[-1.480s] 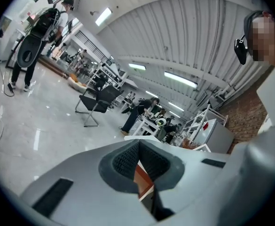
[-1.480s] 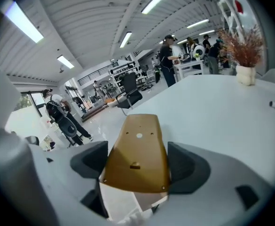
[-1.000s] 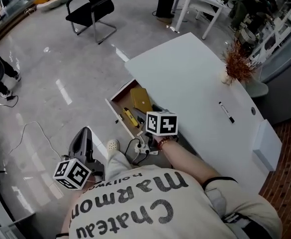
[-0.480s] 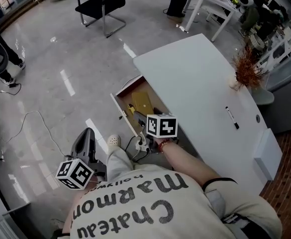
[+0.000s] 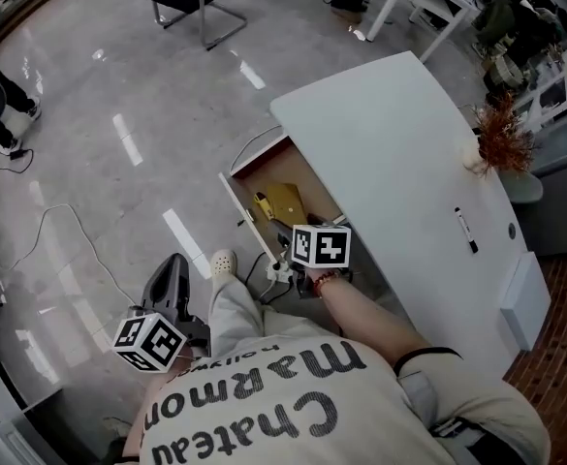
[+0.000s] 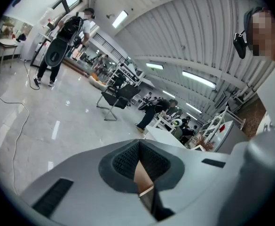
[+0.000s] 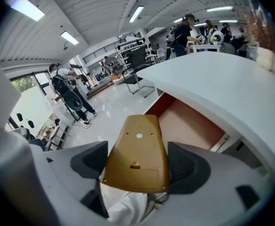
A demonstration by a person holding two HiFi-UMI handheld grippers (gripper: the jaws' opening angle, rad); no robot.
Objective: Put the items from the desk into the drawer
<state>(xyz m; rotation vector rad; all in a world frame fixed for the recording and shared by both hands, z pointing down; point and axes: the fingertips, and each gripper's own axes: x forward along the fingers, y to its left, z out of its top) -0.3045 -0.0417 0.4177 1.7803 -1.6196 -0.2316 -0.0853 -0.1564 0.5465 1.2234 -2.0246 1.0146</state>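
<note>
Fingers [image 7: 188, 167] of the right gripper [image 7: 137, 163] stand wide apart and are clamped on the two long sides of a flat mustard-yellow device [image 7: 138, 145], held underside up. The device's long axis runs straight out along the line the gripper points, with its narrower end leading toward the drawer [image 5: 244, 216]. From the head view, the device hangs inside the outline of the open drawer. Just beside it, toward the drawer's front panel, lies a smaller yellow thing [image 5: 261, 206]. Whether the device already rests on the drawer's bottom cannot be told. The coming move looks like a short lowering and a release, so what matters is that the device is over the drawer, not over its rim or the desk [image 5: 390, 153] that overhangs the drawer's back. Well apart from the drawer, a black marker [image 5: 465, 231] lies on the desk, likely one more item to bring over. The left gripper [image 5: 173, 267] is on the far side of the drawer's front panel, out over the floor. Its fingers are closed together with nothing in them, so the right hand is much the nearer.
</note>
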